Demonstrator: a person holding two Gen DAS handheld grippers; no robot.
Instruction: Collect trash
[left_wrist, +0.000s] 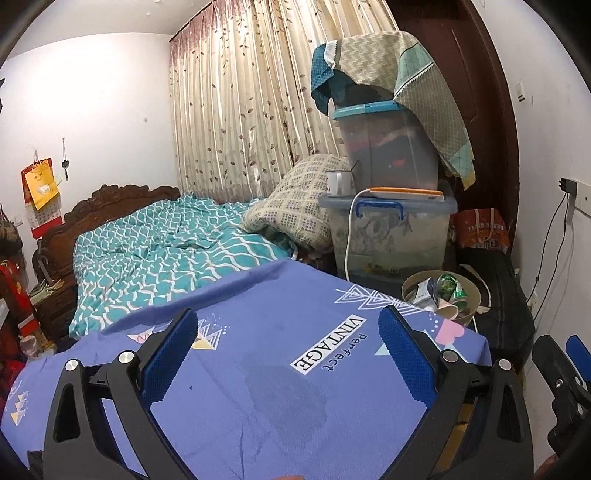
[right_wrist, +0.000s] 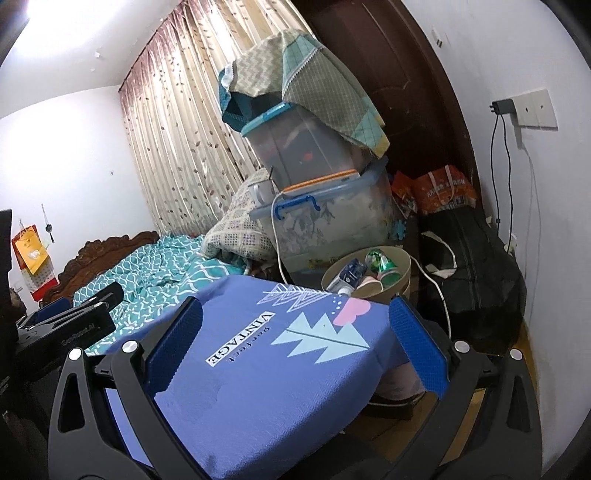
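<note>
Left wrist view: left gripper (left_wrist: 288, 354) held above a blue-purple cloth (left_wrist: 258, 398) printed "VINTAGE", jaws spread wide, nothing between them. Dark damp-looking patch on the cloth below the fingers. Beyond the cloth's far right corner, a round beige waste bin (left_wrist: 441, 295) on the floor, holding a milk carton (left_wrist: 424, 291), crumpled green wrappers (left_wrist: 452, 286) and a paper cup. Behind the bin, stacked clear storage boxes (left_wrist: 388, 229) draped with a patterned sheet; to the left, a bed with a teal quilt (left_wrist: 166, 251).

Right wrist view: right gripper (right_wrist: 295, 350) over the same cloth (right_wrist: 236, 398), jaws likewise wide apart and empty. Bin (right_wrist: 402, 264) just past the cloth's far edge, trash inside it.
</note>
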